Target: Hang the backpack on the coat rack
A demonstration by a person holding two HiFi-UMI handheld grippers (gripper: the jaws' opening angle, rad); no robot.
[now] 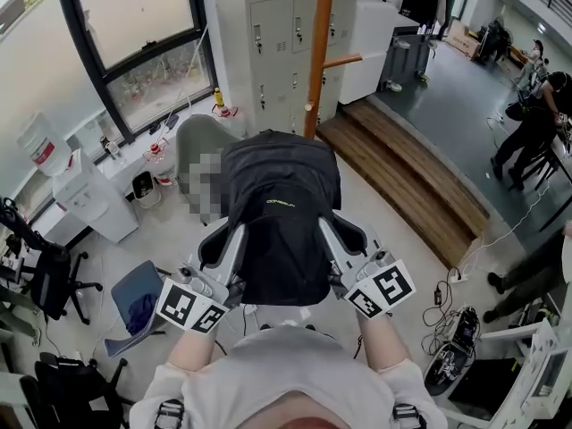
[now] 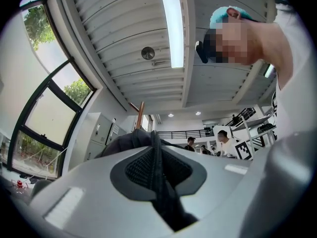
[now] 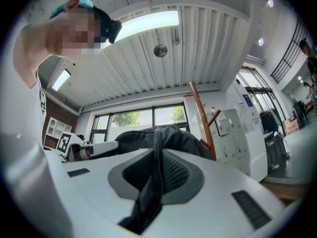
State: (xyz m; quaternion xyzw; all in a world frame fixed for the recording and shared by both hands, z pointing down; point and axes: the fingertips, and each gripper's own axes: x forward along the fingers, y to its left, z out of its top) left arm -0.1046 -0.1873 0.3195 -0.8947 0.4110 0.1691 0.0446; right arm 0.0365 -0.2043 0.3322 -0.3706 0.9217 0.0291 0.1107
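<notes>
A black backpack [image 1: 281, 213] hangs between my two grippers in the head view, held up in front of the person. My left gripper [image 1: 234, 232] is shut on the backpack's left side; in the left gripper view a dark strap [image 2: 158, 182] is pinched between the jaws. My right gripper [image 1: 327, 231] is shut on the bag's right side, with black strap fabric [image 3: 156, 182] clamped between its jaws. The wooden coat rack pole [image 1: 319, 43] rises just beyond the bag, with a peg [image 1: 341, 61] sticking out to the right. The same wooden coat rack [image 3: 200, 115] shows behind the bag in the right gripper view.
Grey lockers [image 1: 277, 34] stand behind the rack. A wooden step [image 1: 411, 177] runs to the right. A white cabinet [image 1: 89, 195], a blue chair [image 1: 138, 302] and a black office chair [image 1: 49, 275] are at the left. People stand at the far right [image 1: 527, 132]. Cables and a device [image 1: 451, 347] lie on the floor.
</notes>
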